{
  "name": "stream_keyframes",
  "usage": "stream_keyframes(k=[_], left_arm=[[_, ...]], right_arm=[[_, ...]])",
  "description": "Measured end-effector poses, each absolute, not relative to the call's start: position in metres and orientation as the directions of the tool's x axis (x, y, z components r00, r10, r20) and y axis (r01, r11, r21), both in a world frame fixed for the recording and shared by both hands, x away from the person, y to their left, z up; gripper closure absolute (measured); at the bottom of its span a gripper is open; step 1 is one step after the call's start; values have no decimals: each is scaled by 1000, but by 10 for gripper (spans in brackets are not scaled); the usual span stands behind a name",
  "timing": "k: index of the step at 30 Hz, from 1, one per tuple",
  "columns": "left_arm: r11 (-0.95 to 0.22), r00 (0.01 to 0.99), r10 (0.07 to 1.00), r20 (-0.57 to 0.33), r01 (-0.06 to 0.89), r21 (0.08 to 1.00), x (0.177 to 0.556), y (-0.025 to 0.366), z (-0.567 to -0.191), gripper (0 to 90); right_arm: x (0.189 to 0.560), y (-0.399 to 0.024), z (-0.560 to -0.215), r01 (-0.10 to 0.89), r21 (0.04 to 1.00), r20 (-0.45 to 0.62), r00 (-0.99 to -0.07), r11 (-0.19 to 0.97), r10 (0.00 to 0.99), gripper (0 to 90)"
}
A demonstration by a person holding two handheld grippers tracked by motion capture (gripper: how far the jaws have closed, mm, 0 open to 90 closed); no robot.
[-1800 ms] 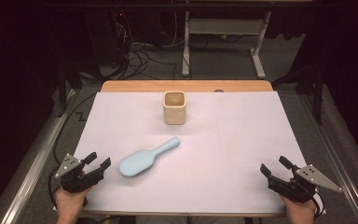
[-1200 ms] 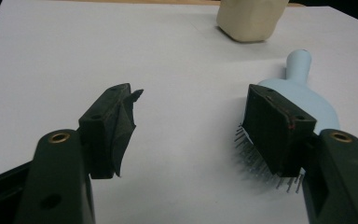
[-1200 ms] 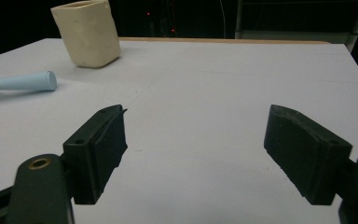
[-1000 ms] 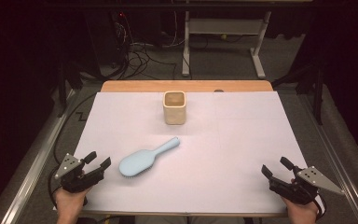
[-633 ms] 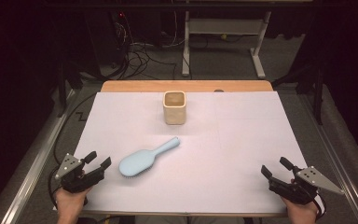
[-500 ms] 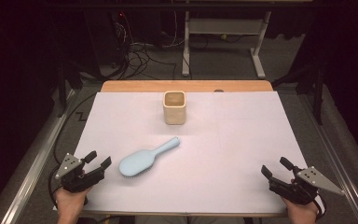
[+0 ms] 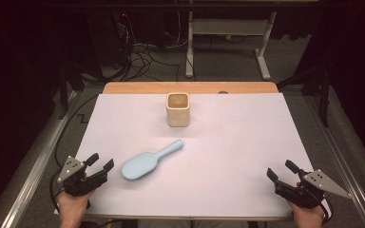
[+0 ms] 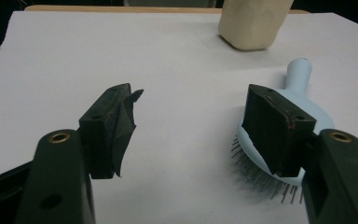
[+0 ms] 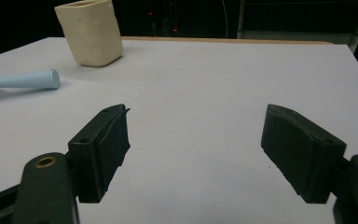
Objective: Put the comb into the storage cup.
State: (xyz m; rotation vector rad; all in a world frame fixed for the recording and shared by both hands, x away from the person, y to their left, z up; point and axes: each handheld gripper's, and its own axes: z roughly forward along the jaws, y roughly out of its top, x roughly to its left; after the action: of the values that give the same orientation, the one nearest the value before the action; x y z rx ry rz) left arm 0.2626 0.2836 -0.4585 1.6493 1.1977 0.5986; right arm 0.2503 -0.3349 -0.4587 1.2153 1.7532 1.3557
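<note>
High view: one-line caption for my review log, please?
Open left gripper and right gripper rest at near corners; blue hairbrush lies before beige cup.

Pale blue hairbrush [image 7: 146,161], cream cup [image 7: 177,109], seemingly plain white table [image 7: 247,156].

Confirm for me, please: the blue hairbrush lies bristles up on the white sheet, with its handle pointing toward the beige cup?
Not quite: the blue hairbrush lies bristles down, as the left gripper view shows, its pins touching the white sheet. Its handle does point toward the beige cup.
</note>
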Motion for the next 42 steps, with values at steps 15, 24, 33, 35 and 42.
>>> stream_keyframes(k=[15, 24, 33, 35, 42], left_arm=[[-45, 391, 911, -131, 410, 911, 261, 276, -450, 337], [-51, 415, 900, -132, 403, 914, 263, 268, -445, 337], [-64, 429, 893, -133, 414, 908, 270, 258, -443, 336], [-71, 433, 892, -127, 412, 908, 271, 255, -442, 336], [-81, 456, 880, -132, 418, 905, 277, 243, -440, 354]], right_arm=[[251, -335, -459, 299, 952, 71, -415, 63, 907, 250], [251, -335, -459, 298, 953, 76, -414, 57, 907, 250], [252, -336, -460, 306, 950, 81, -418, 56, 905, 249], [252, -336, -460, 305, 951, 81, -421, 57, 903, 249], [252, -335, -460, 305, 950, 75, -428, 65, 901, 248]])
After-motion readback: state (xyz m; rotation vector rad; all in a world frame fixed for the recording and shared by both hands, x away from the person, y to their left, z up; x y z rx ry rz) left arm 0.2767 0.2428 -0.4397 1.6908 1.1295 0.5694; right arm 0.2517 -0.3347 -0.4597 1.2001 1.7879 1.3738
